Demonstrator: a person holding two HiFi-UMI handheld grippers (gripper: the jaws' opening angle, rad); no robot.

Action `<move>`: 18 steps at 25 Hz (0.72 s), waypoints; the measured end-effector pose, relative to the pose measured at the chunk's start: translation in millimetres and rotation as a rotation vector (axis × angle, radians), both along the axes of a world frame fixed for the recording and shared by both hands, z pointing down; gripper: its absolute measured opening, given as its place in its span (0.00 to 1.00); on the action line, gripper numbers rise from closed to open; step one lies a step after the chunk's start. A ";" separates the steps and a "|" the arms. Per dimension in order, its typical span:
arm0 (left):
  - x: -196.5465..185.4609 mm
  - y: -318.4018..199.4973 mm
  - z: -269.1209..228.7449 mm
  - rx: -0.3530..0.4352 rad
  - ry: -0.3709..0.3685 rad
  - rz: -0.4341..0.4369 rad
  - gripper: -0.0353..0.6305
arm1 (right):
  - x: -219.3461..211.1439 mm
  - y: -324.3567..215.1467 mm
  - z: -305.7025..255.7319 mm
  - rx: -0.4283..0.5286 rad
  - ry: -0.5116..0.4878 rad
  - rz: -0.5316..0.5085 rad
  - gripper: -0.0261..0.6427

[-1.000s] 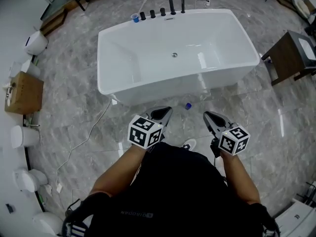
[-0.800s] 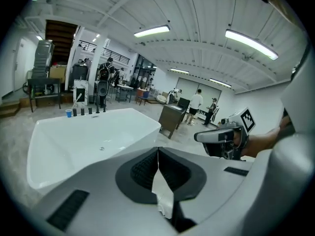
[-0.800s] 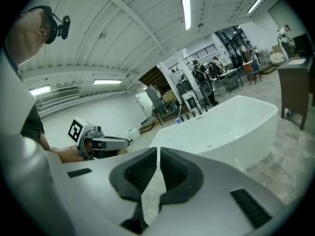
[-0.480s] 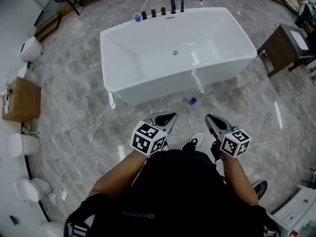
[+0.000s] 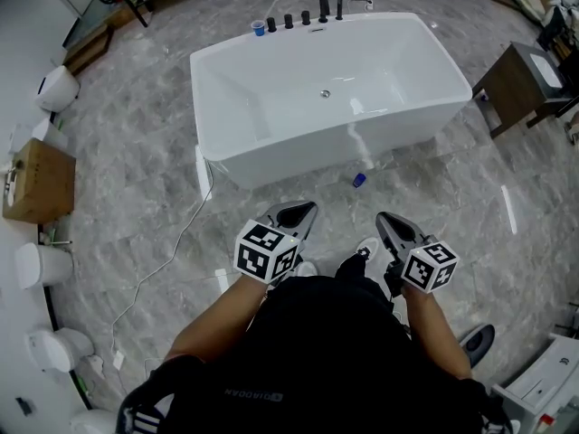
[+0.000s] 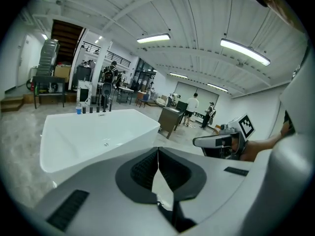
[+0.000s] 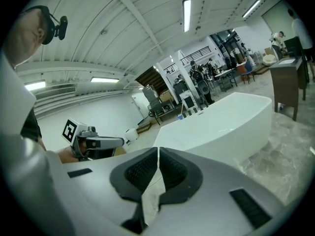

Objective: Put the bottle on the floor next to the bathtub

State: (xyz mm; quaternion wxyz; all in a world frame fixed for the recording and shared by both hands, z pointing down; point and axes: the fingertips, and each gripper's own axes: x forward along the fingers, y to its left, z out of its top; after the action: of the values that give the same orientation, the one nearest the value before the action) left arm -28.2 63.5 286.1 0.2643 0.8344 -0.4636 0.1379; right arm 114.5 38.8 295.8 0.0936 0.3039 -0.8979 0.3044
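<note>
Both grippers are empty. The left gripper (image 5: 306, 209) has its fingers (image 6: 144, 167) pressed together with nothing between them, and the right gripper (image 5: 386, 218) has its fingers (image 7: 141, 171) pinched shut on air too. The small blue bottle (image 5: 359, 180) is on the floor just beside the near wall of the white freestanding bathtub (image 5: 271, 161), a little right of its middle, so I judge the placing done.

What worries me now is my own feet. My white shoe (image 5: 366, 250) is near the bottle, and a careless step towards the tub could kick it away across the floor or topple it. I cannot tell whether it stands or lies, being so small from up here. The thin white cable (image 5: 172, 242) that trails from the tub's near left corner across the floor to my left could catch a foot if I turn that way. With both grippers held out in front of me, a stumble would also knock them against the tub wall.

The grey marbled tile floor (image 5: 136, 152) is glossy and shows streaks of reflected light, so I expect it to be slick and a light bottle to slide easily. It is a wide showroom. White toilets (image 5: 59, 84) line the left wall beside a brown wooden cabinet (image 5: 41, 179), and a dark wooden stand (image 5: 516, 93) sits at the right. Black tap fittings (image 5: 323, 5) and a blue cup (image 5: 259, 27) stand on the tub's far rim, with people well beyond.
</note>
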 end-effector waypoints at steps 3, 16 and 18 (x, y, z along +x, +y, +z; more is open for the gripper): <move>-8.7 4.8 -1.9 0.008 -0.008 -0.010 0.08 | -3.9 5.1 -4.4 0.025 0.010 -0.001 0.10; -5.9 18.0 -12.8 0.040 -0.008 0.020 0.08 | -11.0 23.1 -14.2 0.054 0.019 -0.024 0.10; -8.3 17.3 -13.9 0.043 -0.009 0.020 0.08 | -12.4 22.8 -15.5 0.057 0.020 -0.023 0.10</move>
State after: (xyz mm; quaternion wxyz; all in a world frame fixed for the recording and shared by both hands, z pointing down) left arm -36.5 80.8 272.2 0.2430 0.8439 -0.4591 0.1345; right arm 102.1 61.5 280.2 0.0973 0.2990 -0.9087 0.2745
